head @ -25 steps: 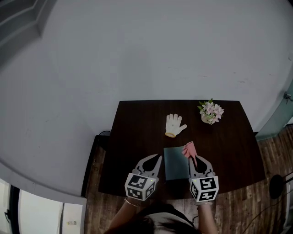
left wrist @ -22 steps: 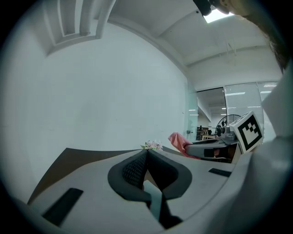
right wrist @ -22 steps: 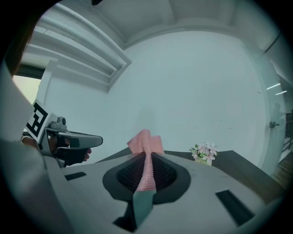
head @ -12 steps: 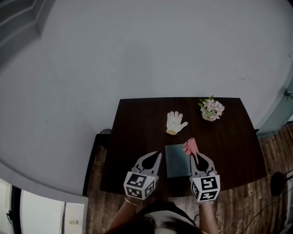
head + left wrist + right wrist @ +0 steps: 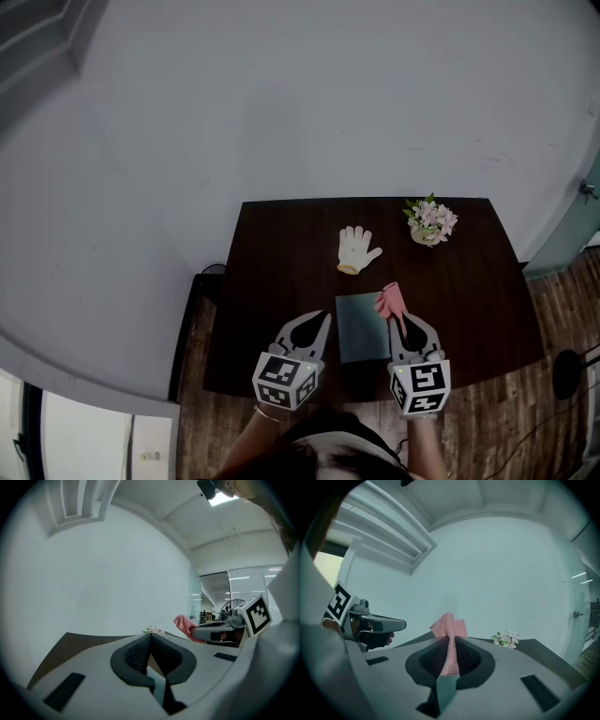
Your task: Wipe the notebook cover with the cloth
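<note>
A teal notebook (image 5: 362, 327) lies flat on the dark table (image 5: 281, 272) near its front edge. My right gripper (image 5: 397, 321) is shut on a pink cloth (image 5: 389, 299), which sticks out past its tips at the notebook's far right corner. In the right gripper view the cloth (image 5: 449, 637) runs pinched between the jaws and fans out above them. My left gripper (image 5: 325, 324) hovers just left of the notebook, jaws closed with nothing between them (image 5: 150, 637). A sliver of teal shows below each gripper's jaws.
A white work glove (image 5: 357, 250) lies on the table beyond the notebook. A small pot of pink flowers (image 5: 429, 223) stands at the far right corner. Wooden floor surrounds the table, with a pale wall behind it.
Hardly anything has moved. The view shifted slightly between the earliest frame and now; both grippers keep their places beside the notebook, the cloth still held.
</note>
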A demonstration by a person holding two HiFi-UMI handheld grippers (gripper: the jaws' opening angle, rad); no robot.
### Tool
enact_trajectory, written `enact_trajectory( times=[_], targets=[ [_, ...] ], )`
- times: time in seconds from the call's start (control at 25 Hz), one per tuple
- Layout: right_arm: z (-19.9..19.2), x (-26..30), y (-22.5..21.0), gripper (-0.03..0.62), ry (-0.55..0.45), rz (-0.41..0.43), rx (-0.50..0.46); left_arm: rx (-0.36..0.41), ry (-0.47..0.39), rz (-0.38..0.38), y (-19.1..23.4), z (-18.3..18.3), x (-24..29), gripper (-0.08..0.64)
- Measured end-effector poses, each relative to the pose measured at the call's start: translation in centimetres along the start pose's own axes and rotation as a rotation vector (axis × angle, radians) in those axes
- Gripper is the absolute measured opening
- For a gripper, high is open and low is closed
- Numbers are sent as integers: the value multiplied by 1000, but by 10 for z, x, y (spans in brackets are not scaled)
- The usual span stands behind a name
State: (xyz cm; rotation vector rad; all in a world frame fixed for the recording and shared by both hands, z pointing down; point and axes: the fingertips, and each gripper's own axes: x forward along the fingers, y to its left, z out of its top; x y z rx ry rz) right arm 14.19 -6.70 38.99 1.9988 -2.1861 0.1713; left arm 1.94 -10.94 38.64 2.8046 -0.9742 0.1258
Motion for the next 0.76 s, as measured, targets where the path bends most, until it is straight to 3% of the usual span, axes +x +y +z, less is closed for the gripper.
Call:
enact_trajectory(
  times=[0.76],
  targets=[
    [3, -5, -2, 35, -25, -3, 2, -12, -5, -9, -7, -2, 2, 18]
  ],
)
